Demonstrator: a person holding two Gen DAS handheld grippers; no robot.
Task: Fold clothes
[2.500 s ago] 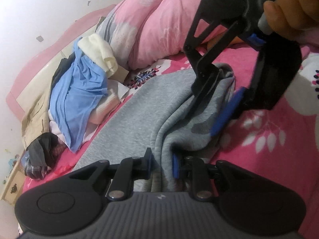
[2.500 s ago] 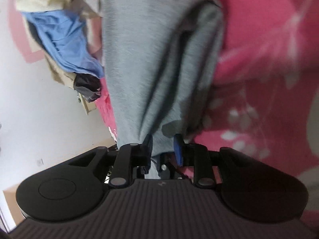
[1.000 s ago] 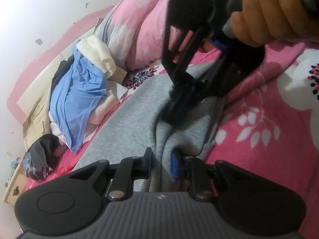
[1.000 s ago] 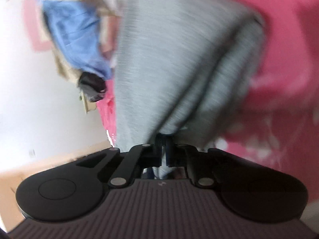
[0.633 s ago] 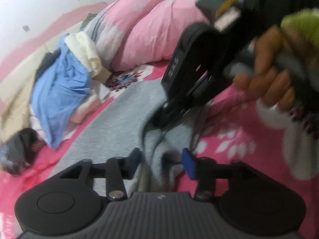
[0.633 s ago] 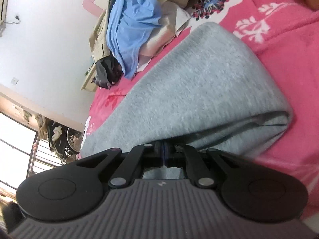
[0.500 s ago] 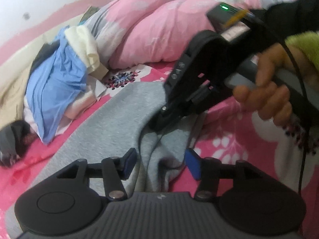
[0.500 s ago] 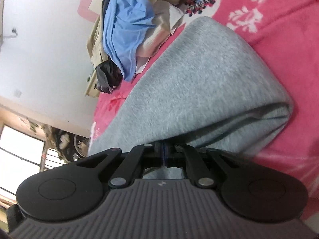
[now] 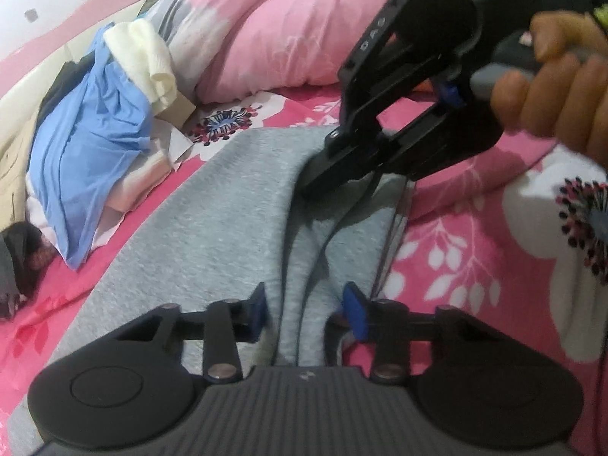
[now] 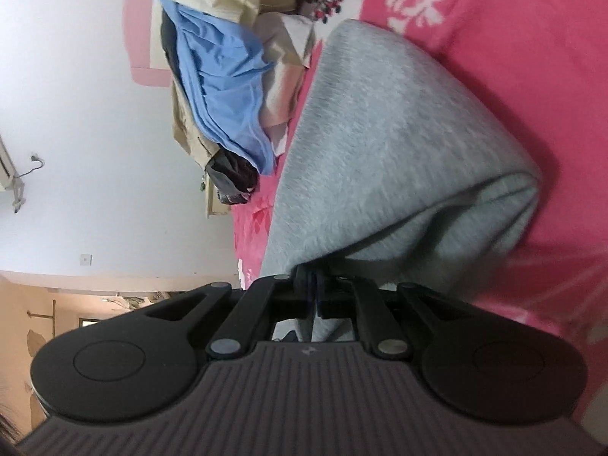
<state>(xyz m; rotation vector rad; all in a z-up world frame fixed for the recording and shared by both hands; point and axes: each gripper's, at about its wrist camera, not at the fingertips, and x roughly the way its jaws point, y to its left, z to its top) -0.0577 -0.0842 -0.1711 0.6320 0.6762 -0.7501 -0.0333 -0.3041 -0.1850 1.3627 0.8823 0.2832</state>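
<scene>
So, status:
garment: grey sweatshirt (image 9: 235, 205) lies folded lengthwise on the pink floral bedspread (image 9: 475, 250), fold ridge running toward the camera.
left gripper (image 9: 306, 309): jaws closing, blue pads either side of the ridge, not pressing it.
right gripper (image 10: 315, 288): clamped tight on the grey edge; a hand (image 9: 562, 87) holds its handle.
background: clothes pile (image 9: 91, 152) with blue shirt beside the pink duvet (image 9: 288, 26).
</scene>
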